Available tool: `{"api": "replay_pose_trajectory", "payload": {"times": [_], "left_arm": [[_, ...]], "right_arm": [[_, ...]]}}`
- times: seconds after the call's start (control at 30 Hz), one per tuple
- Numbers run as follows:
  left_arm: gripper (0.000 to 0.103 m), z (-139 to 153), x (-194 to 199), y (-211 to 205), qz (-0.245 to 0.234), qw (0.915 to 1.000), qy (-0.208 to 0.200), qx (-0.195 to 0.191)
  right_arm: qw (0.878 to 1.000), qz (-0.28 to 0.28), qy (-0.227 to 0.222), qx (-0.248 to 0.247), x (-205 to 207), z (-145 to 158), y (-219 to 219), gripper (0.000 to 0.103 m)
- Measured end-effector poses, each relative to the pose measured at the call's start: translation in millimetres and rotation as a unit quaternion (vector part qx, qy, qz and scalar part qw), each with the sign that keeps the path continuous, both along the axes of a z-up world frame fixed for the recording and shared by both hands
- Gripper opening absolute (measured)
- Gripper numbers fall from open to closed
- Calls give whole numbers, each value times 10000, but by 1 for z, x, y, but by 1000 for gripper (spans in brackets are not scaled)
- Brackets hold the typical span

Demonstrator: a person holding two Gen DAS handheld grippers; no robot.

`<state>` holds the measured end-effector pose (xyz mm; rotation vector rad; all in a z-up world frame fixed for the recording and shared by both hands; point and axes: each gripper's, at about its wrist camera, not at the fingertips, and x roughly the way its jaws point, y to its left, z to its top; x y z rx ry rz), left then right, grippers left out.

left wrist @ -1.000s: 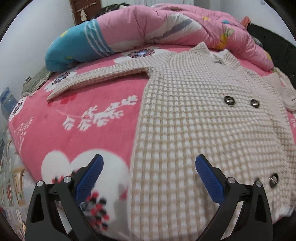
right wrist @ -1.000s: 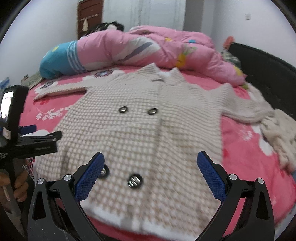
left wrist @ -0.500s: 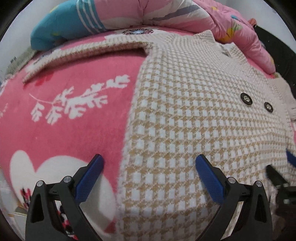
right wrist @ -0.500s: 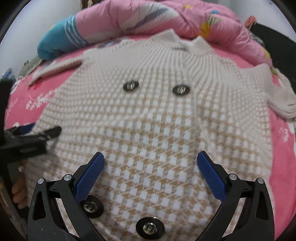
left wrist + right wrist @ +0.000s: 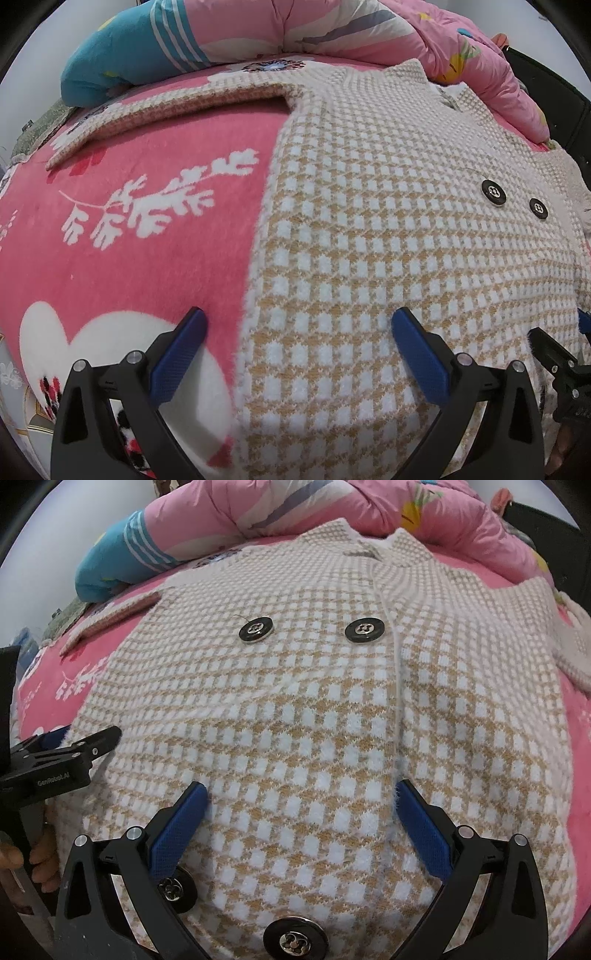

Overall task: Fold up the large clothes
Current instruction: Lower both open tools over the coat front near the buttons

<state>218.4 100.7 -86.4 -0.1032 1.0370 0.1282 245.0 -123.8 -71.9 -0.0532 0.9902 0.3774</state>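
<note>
Checked knit coat (image 5: 332,709) flat, left gripper (image 5: 299,332) and right gripper (image 5: 301,805) fingers spread wide, holding nothing

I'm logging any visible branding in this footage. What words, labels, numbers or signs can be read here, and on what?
"GenRobot.AI", in small pale letters on the black body of the left gripper, seen from the right wrist view.
The black buttons on the checked cardigan carry a metal emblem, not readable text.
The pink blanket shows only flower and leaf patterns.
Nothing else is readable in either view.
</note>
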Motion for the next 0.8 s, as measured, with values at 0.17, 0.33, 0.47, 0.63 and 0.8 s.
{"api": "replay_pose_trajectory", "payload": {"times": [0.17,0.33,0.47,0.63,0.8], "left_arm": [[99,0,2,-1,29,10000,33,17],[99,-1,2,-1,40,10000,32,22],[99,0,2,-1,40,10000,17,23],[99,-1,2,0,42,10000,16,7],[99,-1,1,-1,57,10000,-19,27]], "right_arm": [[10000,-2,32,-1,3,-1,-3,97],[9999,-9,66,78,7,-3,-6,97],[10000,10,47,45,7,0,-8,97],[9999,75,53,-69,6,9,-5,96],[9994,109,-312,45,4,39,-1,96]]}}
